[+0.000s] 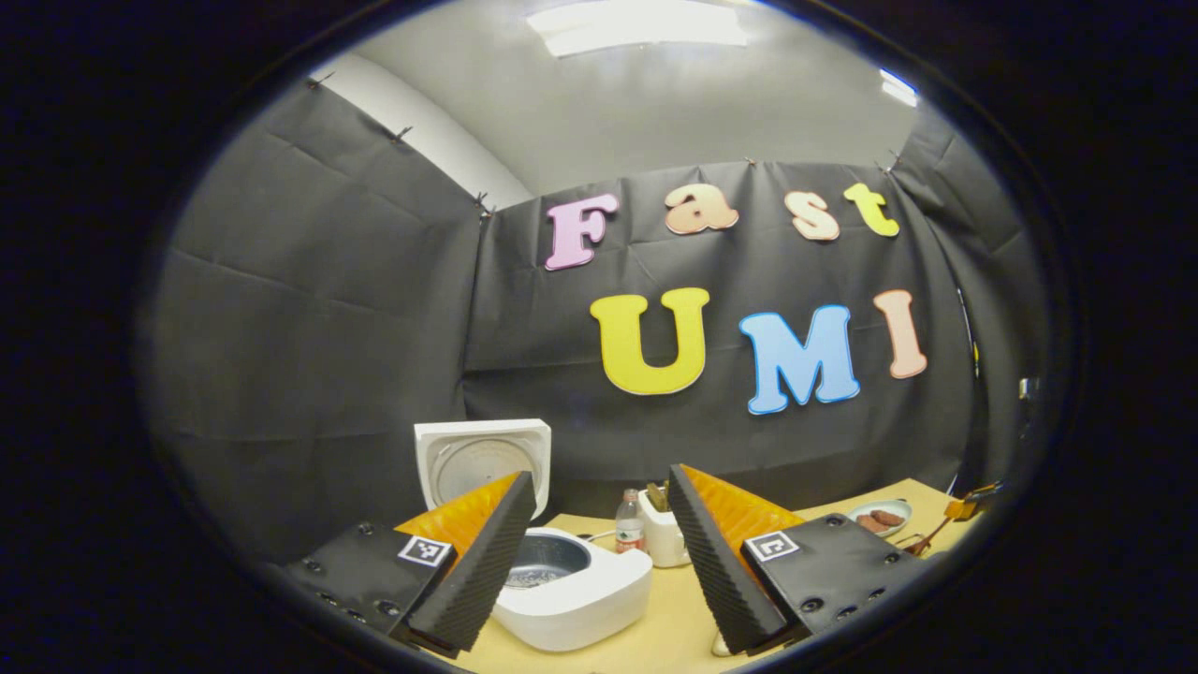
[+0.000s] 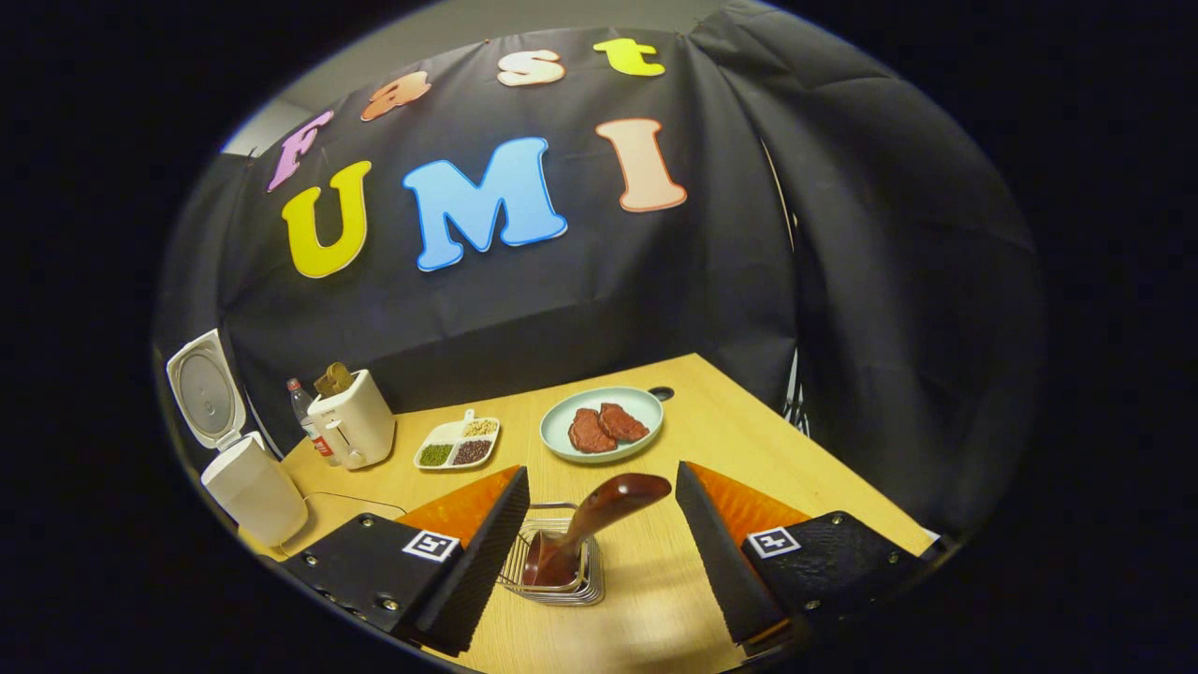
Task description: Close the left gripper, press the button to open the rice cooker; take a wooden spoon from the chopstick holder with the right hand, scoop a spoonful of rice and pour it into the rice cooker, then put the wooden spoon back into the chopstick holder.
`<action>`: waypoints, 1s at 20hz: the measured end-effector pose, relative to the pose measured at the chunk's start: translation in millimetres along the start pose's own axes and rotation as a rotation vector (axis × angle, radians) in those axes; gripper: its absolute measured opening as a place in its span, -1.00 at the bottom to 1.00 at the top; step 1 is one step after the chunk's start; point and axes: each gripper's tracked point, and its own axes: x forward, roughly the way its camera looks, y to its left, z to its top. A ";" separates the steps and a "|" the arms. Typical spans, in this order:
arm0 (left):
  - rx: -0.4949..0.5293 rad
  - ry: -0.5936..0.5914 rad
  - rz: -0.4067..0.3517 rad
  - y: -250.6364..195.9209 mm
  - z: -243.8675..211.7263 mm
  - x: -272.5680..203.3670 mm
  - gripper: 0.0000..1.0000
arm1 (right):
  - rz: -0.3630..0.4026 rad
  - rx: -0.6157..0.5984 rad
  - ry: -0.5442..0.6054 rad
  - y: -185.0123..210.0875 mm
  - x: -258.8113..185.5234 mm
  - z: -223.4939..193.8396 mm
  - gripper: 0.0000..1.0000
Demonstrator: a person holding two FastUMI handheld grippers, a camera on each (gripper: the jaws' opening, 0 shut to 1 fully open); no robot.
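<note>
Between open right tool [image 2: 599, 534] fingers: wooden spoon [image 2: 599, 520] in chopstick holder [image 2: 562, 573].

White rice cooker [image 1: 576, 590], brown wooden spoon [image 2: 599, 520] (glossy), pale-green plate [image 2: 562, 432].

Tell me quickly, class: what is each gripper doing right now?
Left gripper: open, holding nothing, above the open rice cooker.
Right gripper: open, holding nothing; the wooden spoon stands in the chopstick holder between its fingers.

Left claw [image 1: 599, 552] and right claw [image 2: 599, 552], ribbed wedge fingers, black screwed mounts, square black-and-white marker tags
</note>
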 end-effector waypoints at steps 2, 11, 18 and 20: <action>0.009 0.003 0.007 4.0 0.8 -2.9 0.99 | 0.019 0.057 0.050 3.6 4.5 -12.4 0.84; 0.014 0.015 0.032 22.2 -4.0 -7.0 0.97 | 0.097 0.077 0.126 34.5 15.0 -27.6 -0.79; -0.005 0.004 0.028 32.8 -7.0 -1.7 0.97 | 0.131 -0.180 0.020 62.2 -18.0 18.9 -0.80; -0.012 0.007 0.027 36.7 -11.4 -0.9 0.96 | 0.139 -0.222 -0.022 73.2 -26.4 35.8 -0.79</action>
